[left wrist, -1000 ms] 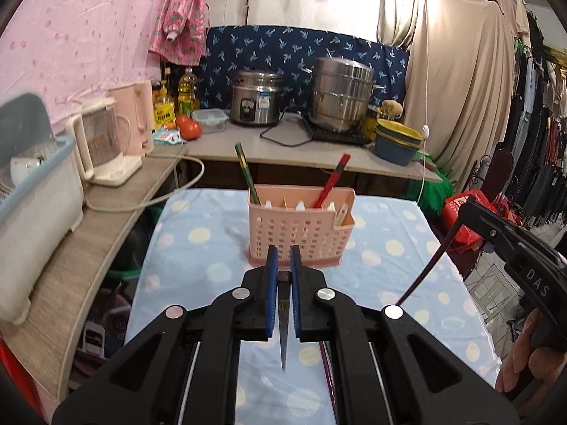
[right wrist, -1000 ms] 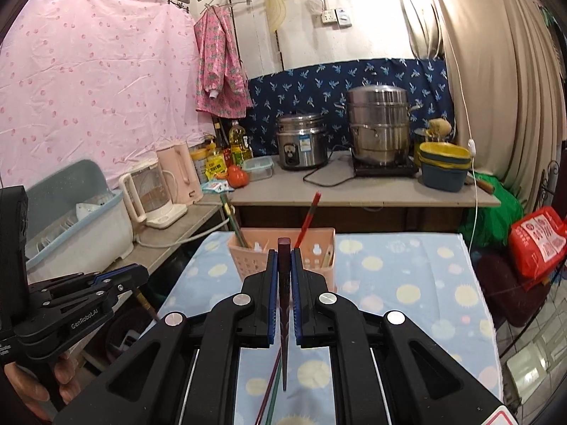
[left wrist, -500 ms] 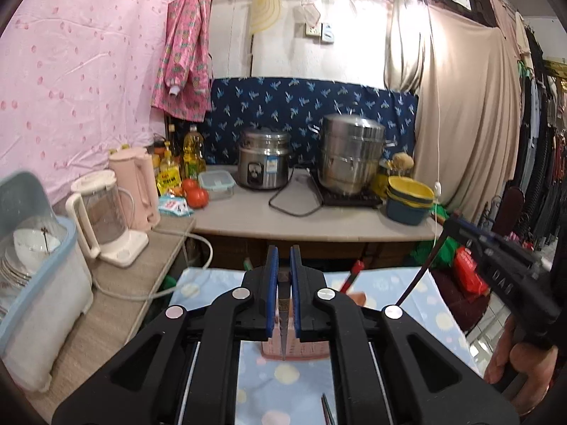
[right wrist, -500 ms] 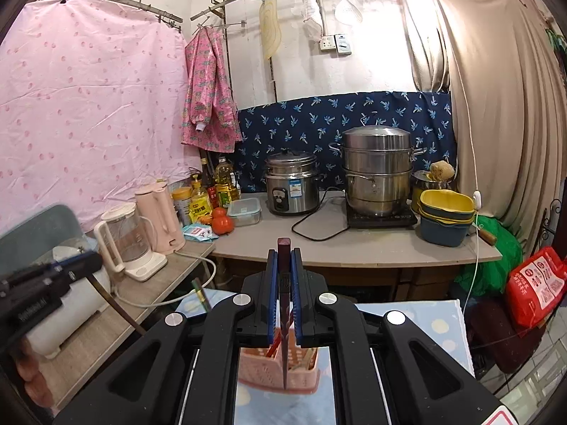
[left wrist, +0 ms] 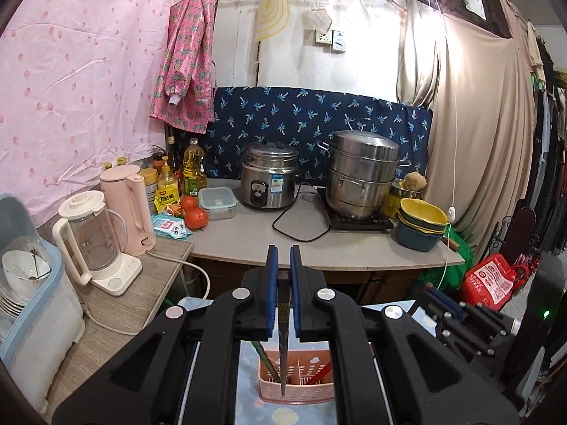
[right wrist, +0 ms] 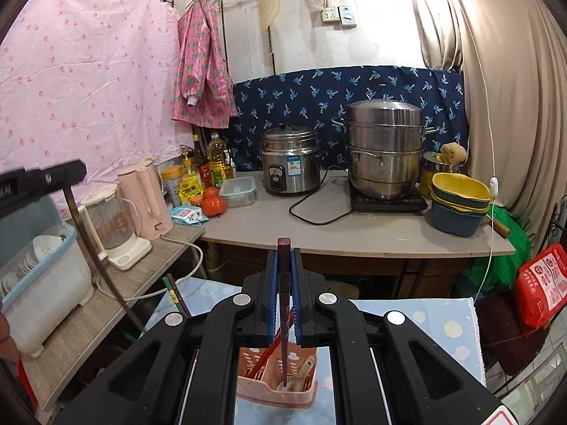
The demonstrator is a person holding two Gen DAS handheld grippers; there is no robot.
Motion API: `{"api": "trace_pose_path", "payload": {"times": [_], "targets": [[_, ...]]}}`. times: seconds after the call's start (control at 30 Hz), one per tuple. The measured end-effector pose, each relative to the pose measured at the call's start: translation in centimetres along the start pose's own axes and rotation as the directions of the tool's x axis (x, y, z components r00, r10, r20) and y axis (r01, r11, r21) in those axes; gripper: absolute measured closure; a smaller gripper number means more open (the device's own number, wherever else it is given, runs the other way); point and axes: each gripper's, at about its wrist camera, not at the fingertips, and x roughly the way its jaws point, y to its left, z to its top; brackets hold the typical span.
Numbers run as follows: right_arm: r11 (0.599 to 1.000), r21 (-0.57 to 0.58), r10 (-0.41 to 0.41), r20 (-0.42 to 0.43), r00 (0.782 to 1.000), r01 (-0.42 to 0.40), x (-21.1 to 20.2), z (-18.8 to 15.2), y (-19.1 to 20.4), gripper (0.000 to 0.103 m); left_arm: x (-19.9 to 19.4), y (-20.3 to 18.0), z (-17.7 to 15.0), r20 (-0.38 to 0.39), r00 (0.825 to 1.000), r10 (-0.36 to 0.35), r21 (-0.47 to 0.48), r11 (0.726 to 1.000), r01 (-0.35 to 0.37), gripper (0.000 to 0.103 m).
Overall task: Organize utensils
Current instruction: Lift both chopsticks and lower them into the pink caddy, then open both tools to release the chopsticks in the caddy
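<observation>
Cluttered kitchen corner behind: grey worktop (left wrist: 319,244) along the back wall carrying a steel rice cooker (left wrist: 269,180) and a stacked steel steamer pot (left wrist: 363,173), a pink kettle (left wrist: 125,209) at its left end. Nearer us, a table under a pale blue dotted cloth (right wrist: 425,318), and on it a pink perforated plastic utensil caddy (left wrist: 297,379), set in from the cloth's far edge. Left gripper (left wrist: 282,285) is clenched on a dark tapered chopstick (left wrist: 283,347), thin end hanging down over the caddy's left-hand compartments. Right gripper (right wrist: 283,283) likewise clamped on a dark maroon chopstick (right wrist: 283,304), butt end poking above the pads, tip down over the caddy. Both are gripped near the thick end and held roughly upright, presumably so the tips clear the rim and drop straight into a slot. Caddy already holds a green chopstick (left wrist: 264,361) and a red chopstick (left wrist: 320,375) (leaning in separate sections). Neither held stick looks inserted yet, though depth is hard to judge.
</observation>
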Motion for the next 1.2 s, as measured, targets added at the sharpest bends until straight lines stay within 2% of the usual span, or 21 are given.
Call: {"api": "trace_pose_path", "payload": {"times": [0.23,0.67,0.7,0.73,0.77,0.83,1.2], "targets": [[1.0,0.007,0.008,-0.015,1.0,-0.008,0.9,-0.4,-0.2,0.096,0.5,-0.6,0.5,0.01,1.0,-0.007,0.014,1.0,0.006,0.096],[0.999,-0.033,0.005,-0.063,0.998,-0.007,3.1,-1.6,1.4,0.095,5.2,-0.5,-3.3,-0.102,0.995,0.006,0.009,1.0,-0.005,0.095],[0.999,-0.034,0.003,-0.063,0.998,-0.005,3.2,-1.7,1.5,0.093,5.4,-0.4,-3.6,-0.107,0.994,0.009,0.006,1.0,-0.008,0.094],[0.999,-0.037,-0.006,-0.058,0.998,0.003,3.2,-1.8,1.6,0.084,5.6,-0.4,-3.9,-0.112,0.994,0.018,0.005,1.0,-0.018,0.082],[0.999,-0.037,-0.008,-0.051,0.999,0.006,3.1,-1.8,1.6,0.073,5.7,-0.2,-4.1,-0.113,0.993,0.032,0.001,0.999,-0.032,0.065],[0.999,-0.036,-0.015,-0.035,0.999,0.013,2.8,-1.9,1.6,0.068,5.5,-0.1,-4.5,-0.101,0.994,0.046,-0.002,0.999,-0.046,0.056],[0.999,-0.045,-0.01,-0.046,0.999,0.008,1.3,-3.1,2.2,0.068,4.8,0.5,-7.3,-0.151,0.988,0.045,-0.001,0.999,-0.045,0.055]]}}
